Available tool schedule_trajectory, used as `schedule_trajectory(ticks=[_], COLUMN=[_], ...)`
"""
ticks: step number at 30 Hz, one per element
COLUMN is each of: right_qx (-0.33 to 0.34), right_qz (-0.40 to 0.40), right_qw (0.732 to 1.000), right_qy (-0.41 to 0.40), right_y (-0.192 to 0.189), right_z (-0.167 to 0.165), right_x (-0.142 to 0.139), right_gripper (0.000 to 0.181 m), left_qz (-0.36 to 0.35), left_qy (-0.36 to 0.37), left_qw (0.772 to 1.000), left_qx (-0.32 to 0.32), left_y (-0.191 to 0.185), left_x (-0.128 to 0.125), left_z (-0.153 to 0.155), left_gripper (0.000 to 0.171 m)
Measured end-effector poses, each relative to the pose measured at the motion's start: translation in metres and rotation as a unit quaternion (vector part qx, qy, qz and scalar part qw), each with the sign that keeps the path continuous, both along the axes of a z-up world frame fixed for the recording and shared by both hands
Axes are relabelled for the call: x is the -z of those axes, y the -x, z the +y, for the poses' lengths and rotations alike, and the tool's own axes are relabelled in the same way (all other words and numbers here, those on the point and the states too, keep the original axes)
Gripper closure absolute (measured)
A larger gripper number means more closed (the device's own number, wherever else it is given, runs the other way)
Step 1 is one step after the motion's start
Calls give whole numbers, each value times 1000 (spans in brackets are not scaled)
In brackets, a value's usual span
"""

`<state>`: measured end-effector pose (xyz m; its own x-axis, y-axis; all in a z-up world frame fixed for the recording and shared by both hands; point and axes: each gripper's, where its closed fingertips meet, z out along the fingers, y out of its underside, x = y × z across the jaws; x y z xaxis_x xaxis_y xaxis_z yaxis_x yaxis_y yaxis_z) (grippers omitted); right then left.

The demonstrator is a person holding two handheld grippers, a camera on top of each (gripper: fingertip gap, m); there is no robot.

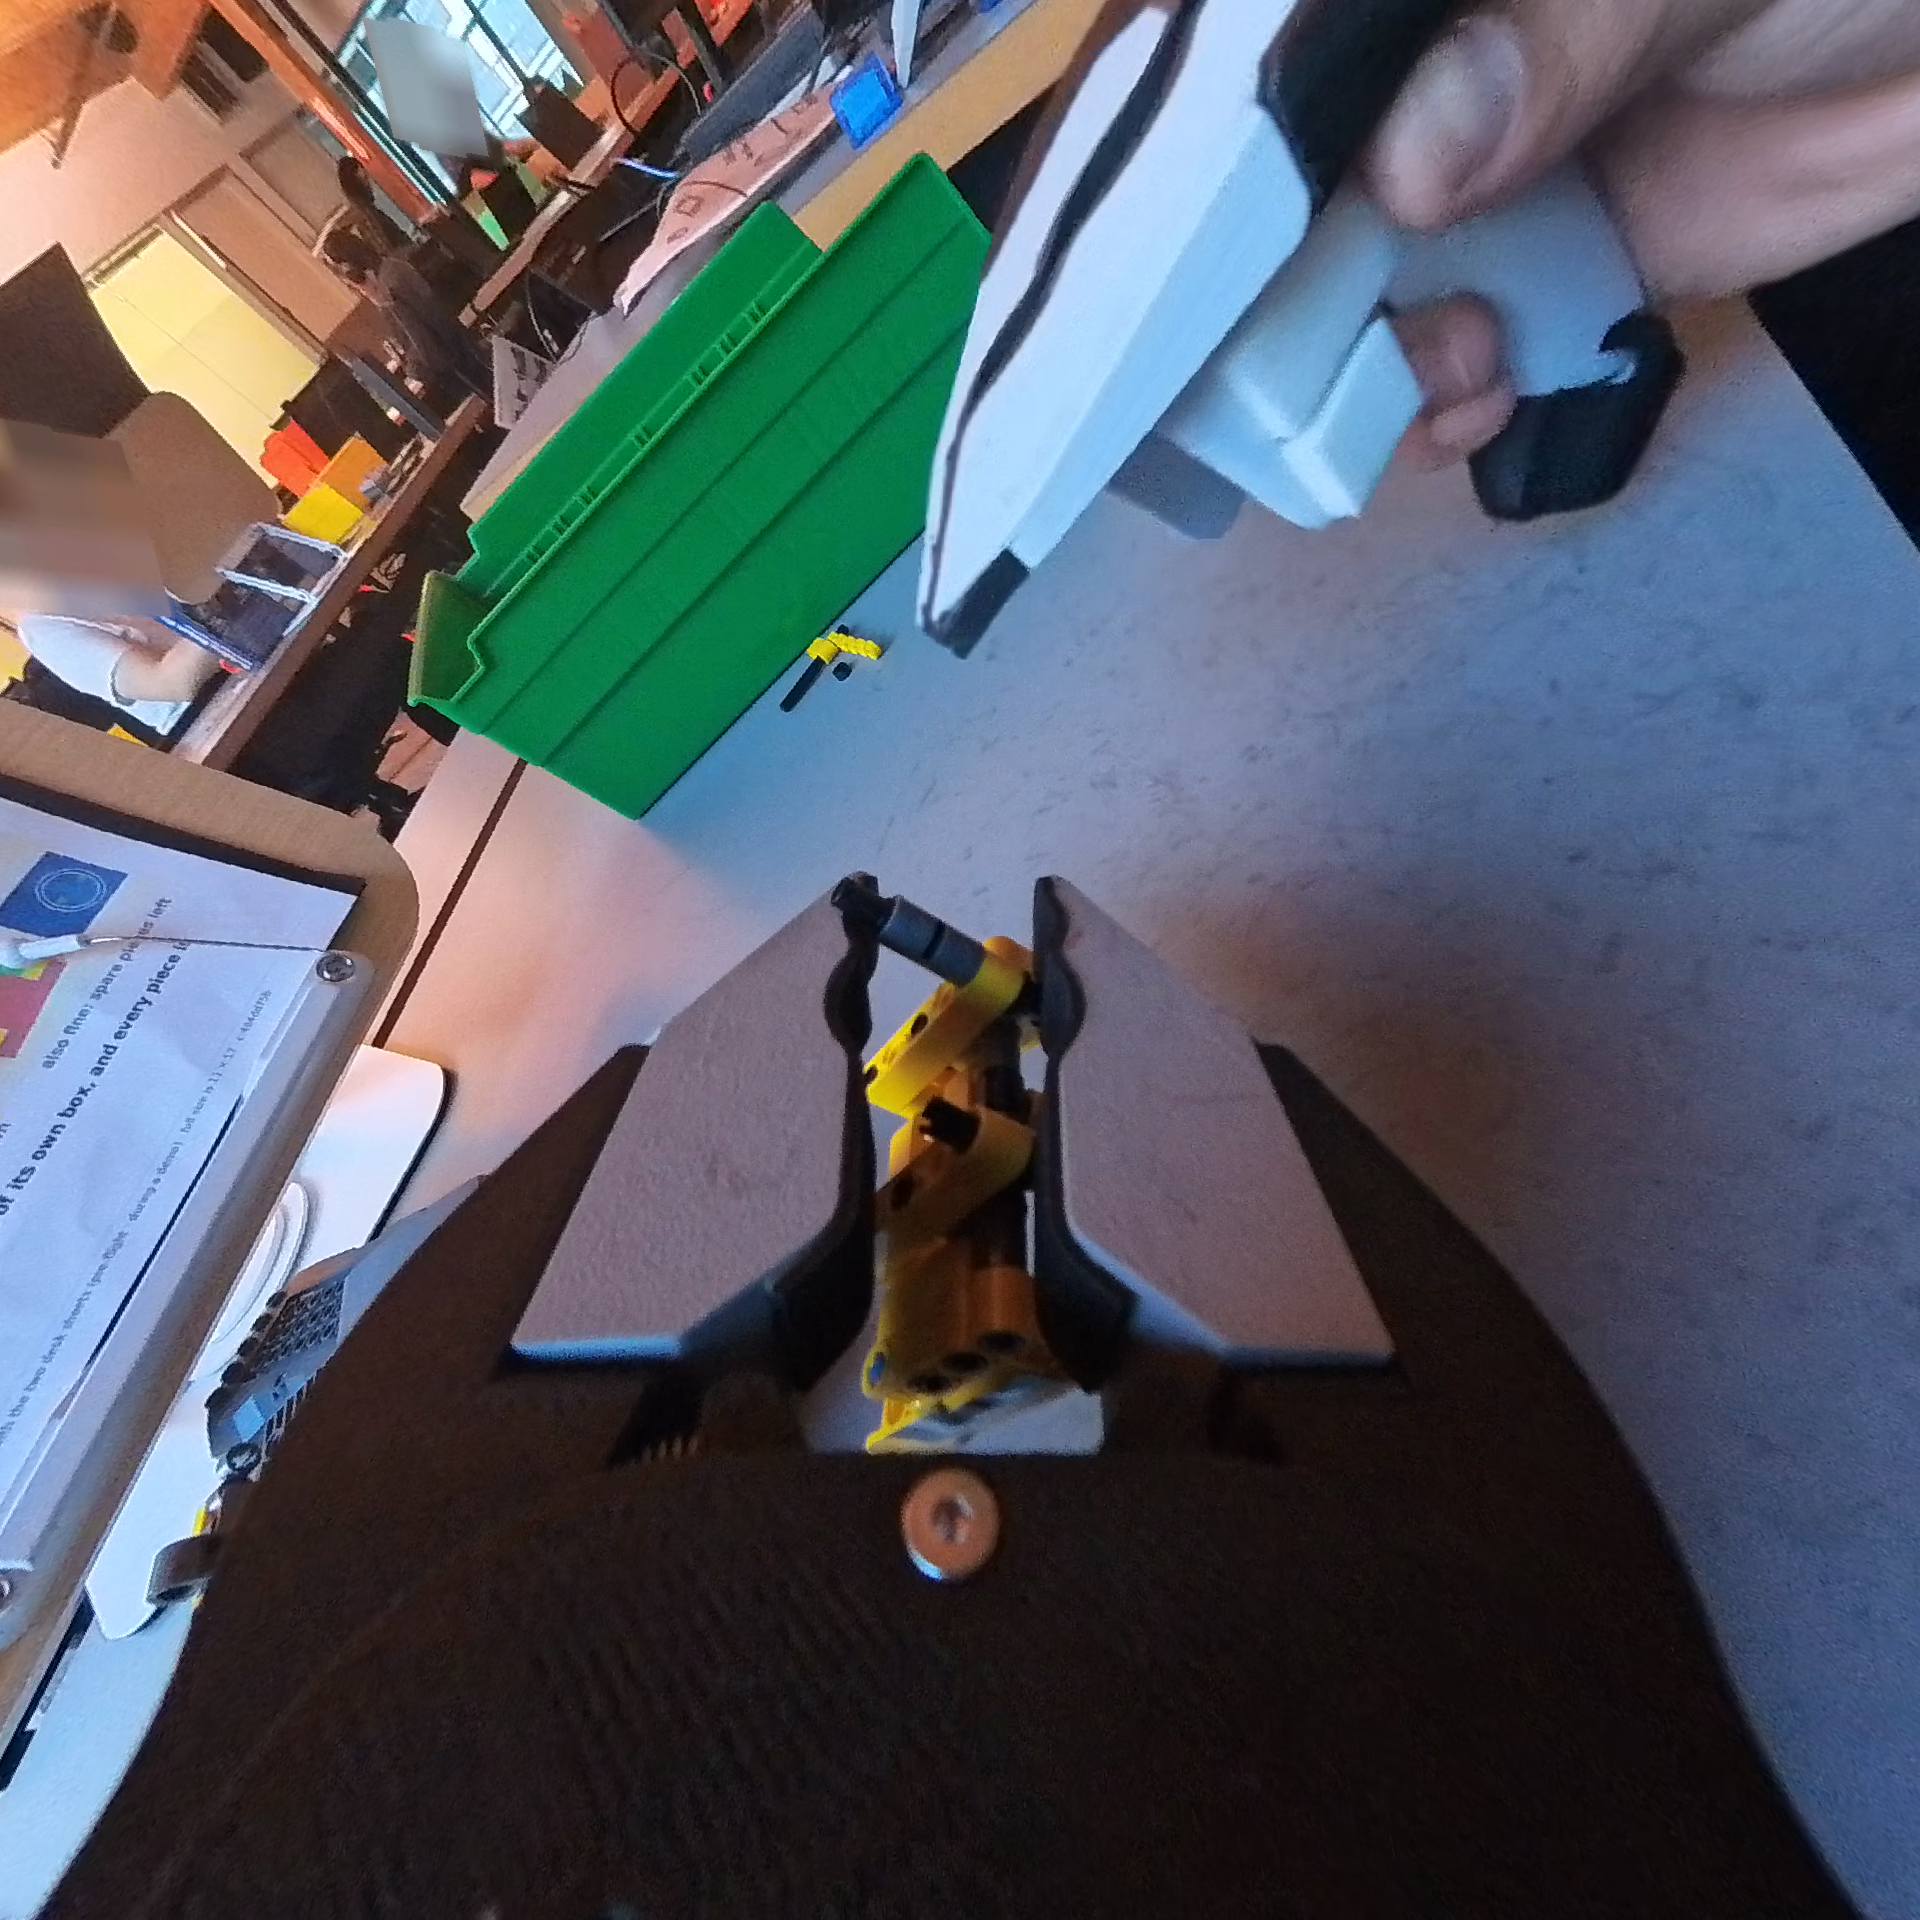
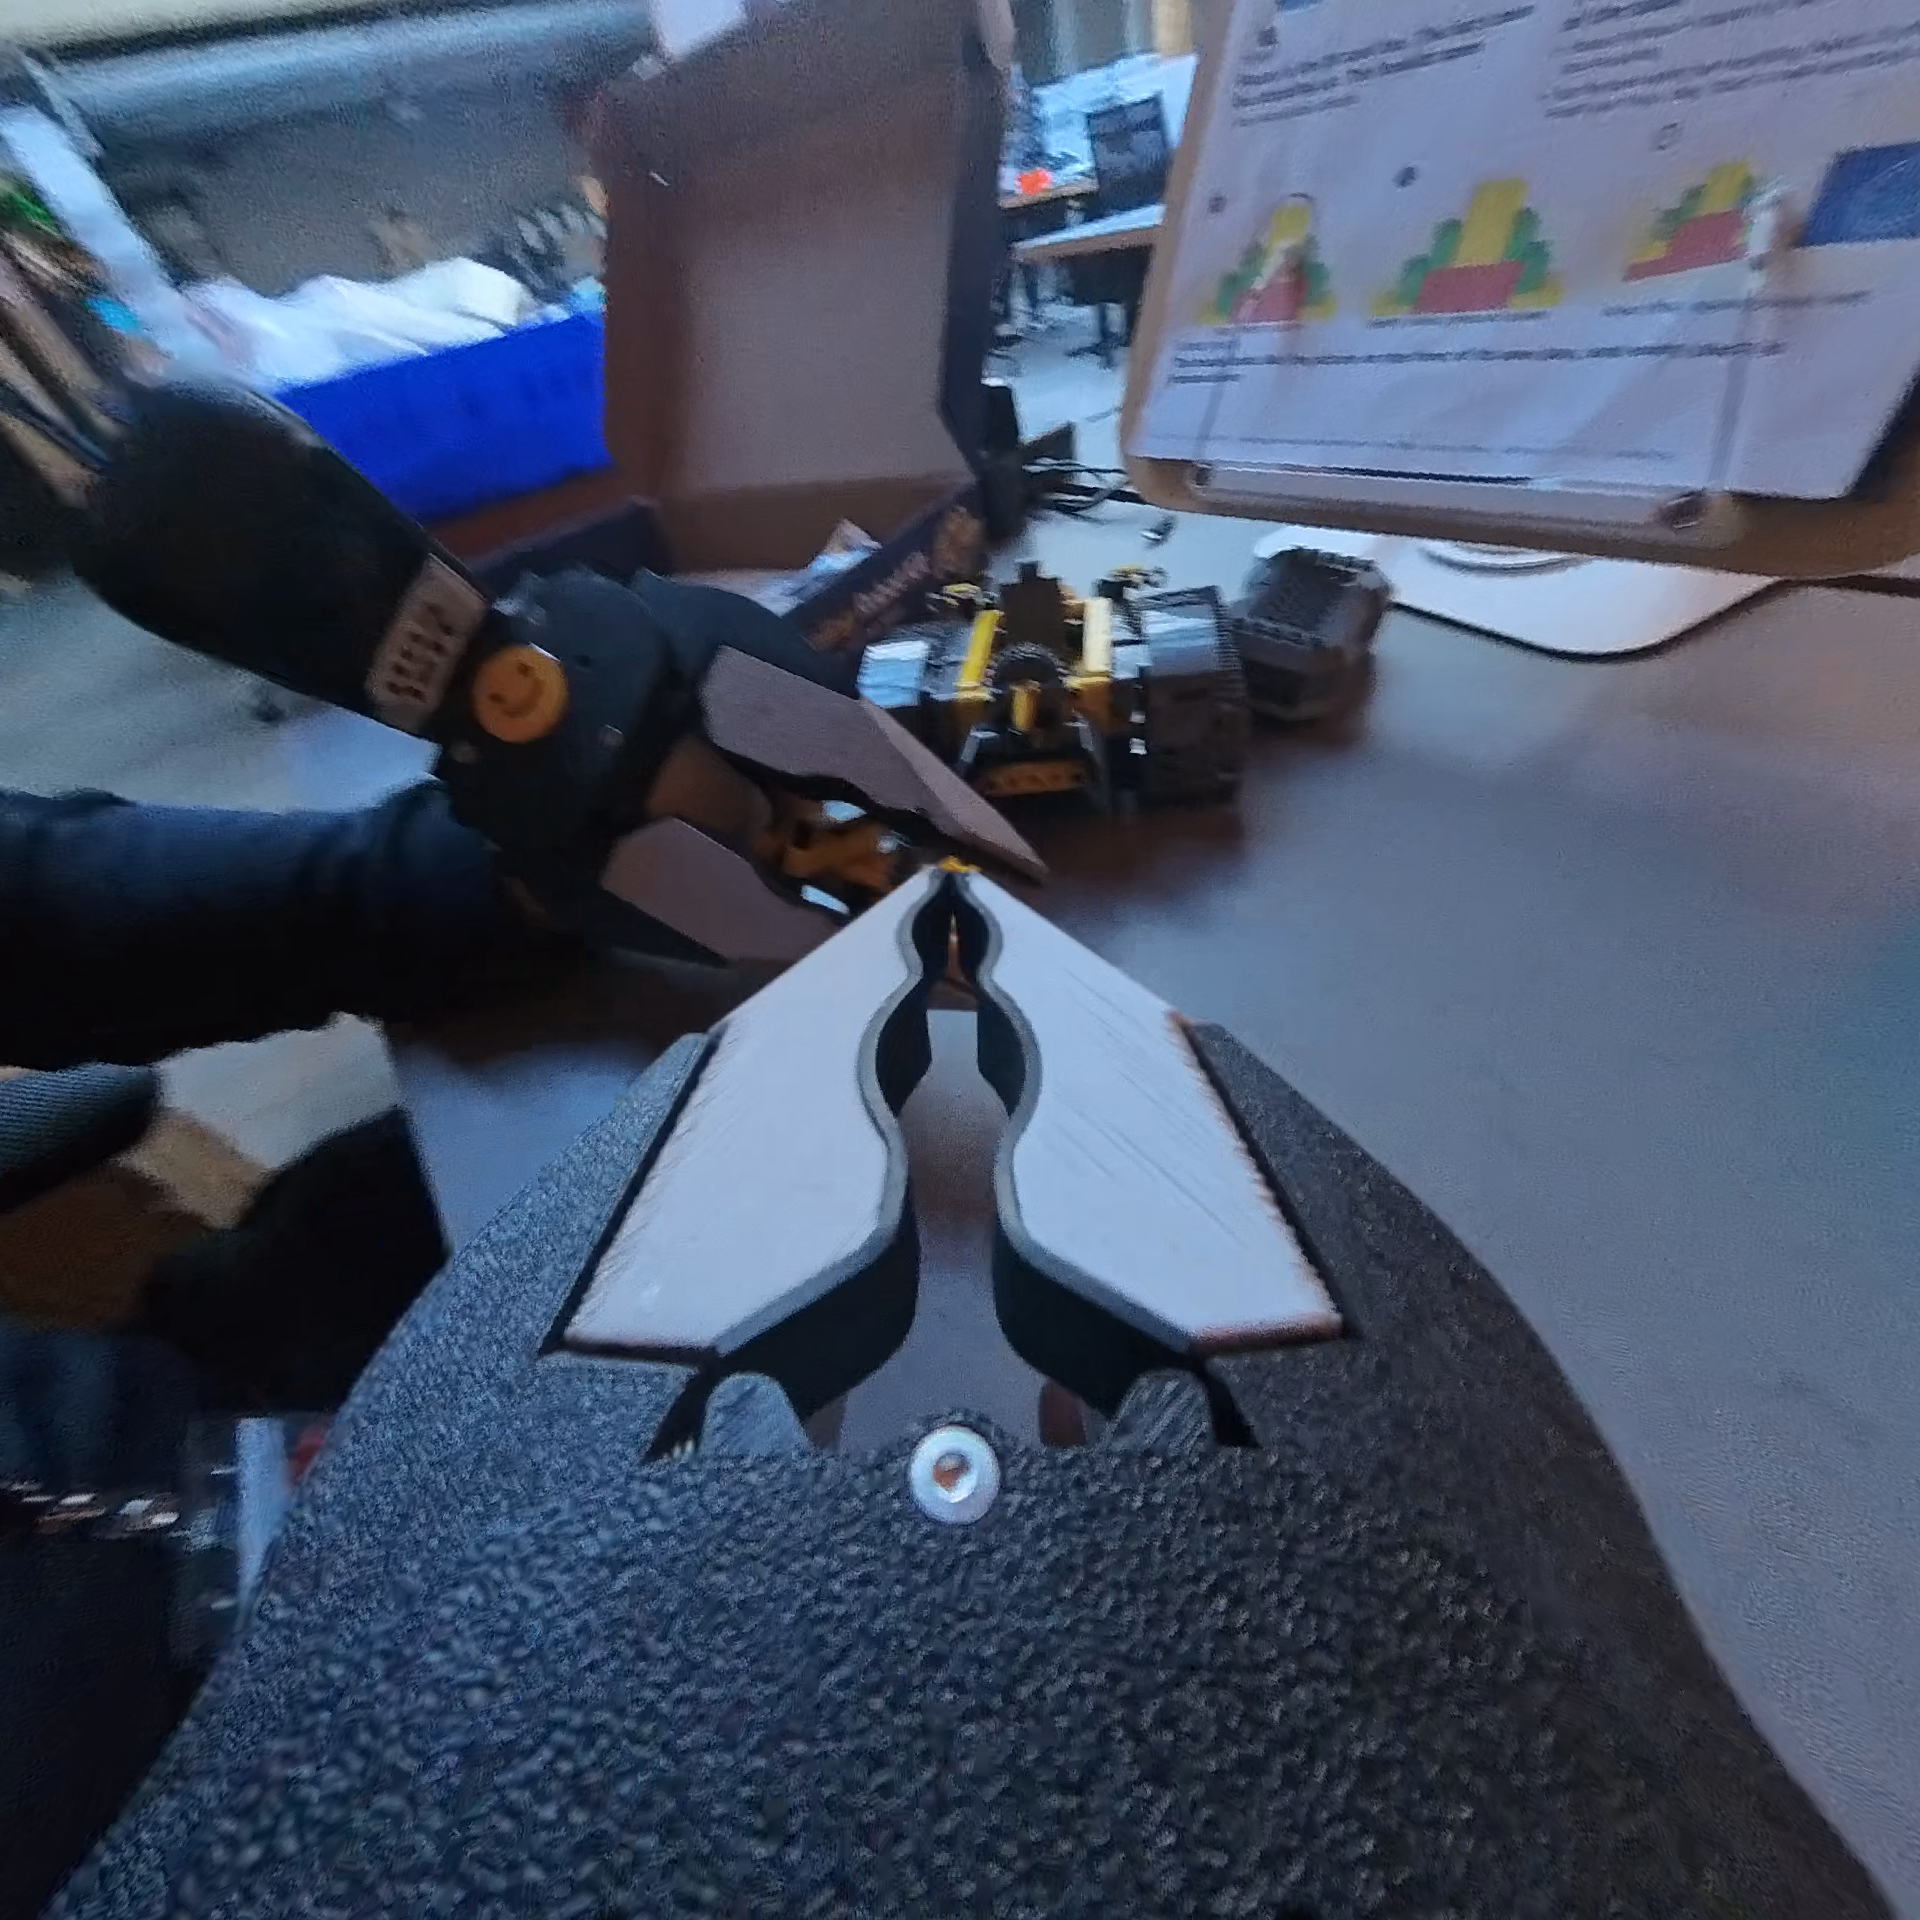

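My left gripper (image 1: 951, 904) is shut on a yellow and black brick assembly (image 1: 961, 1143) that lies along the gap between its fingers. A dark grey axle (image 1: 920, 930) sticks out of the assembly's front end towards the left fingertip. In the right wrist view the same gripper (image 2: 894, 862) shows at the left with the assembly (image 2: 821, 842) in it. My right gripper (image 2: 948, 883) is shut, with its tips just in front of the left gripper's fingertips. In the left wrist view a hand holds the right gripper (image 1: 951, 623) above the grey table (image 1: 1351, 831), near some small loose parts.
A green bin (image 1: 727, 499) lies on the table, with small yellow and black parts (image 1: 836, 660) beside it. A board with a printed sheet (image 2: 1507, 260) stands on one side. A black and yellow tracked model (image 2: 1081, 696), a cardboard box (image 2: 790, 260) and a blue bin (image 2: 457, 416) are behind. One gripper's finger ends stand about 5 cm off the other's.
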<state>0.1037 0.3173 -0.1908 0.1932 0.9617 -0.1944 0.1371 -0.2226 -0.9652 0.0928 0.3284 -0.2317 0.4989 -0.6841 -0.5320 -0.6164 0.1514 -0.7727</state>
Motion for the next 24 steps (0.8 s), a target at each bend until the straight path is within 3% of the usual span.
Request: schedule_trajectory(ticks=[7,11,13,19,24], right_qx=[-11,4,-5,3,6], right_qz=[-13,-23,-7,-23,-31], right_qw=[997,997,996,994,992], right_qy=[69,79,93,107,119], right_y=[26,35,37,43,45], right_z=[-4,-1,-3,0,5], right_x=[13,22,21,30,34], right_gripper=[168,170,179,171,171], left_qz=[18,37,30,31,-10], left_qy=[-5,-3,5,50,65], left_qw=[1000,999,999,997,997], left_qx=[3,-18,-26,-53,-42], left_y=[-3,2,3,9,7], left_x=[3,8,9,22,16], left_z=[-1,3,5,12,10], left_gripper=[145,144,144,144,144])
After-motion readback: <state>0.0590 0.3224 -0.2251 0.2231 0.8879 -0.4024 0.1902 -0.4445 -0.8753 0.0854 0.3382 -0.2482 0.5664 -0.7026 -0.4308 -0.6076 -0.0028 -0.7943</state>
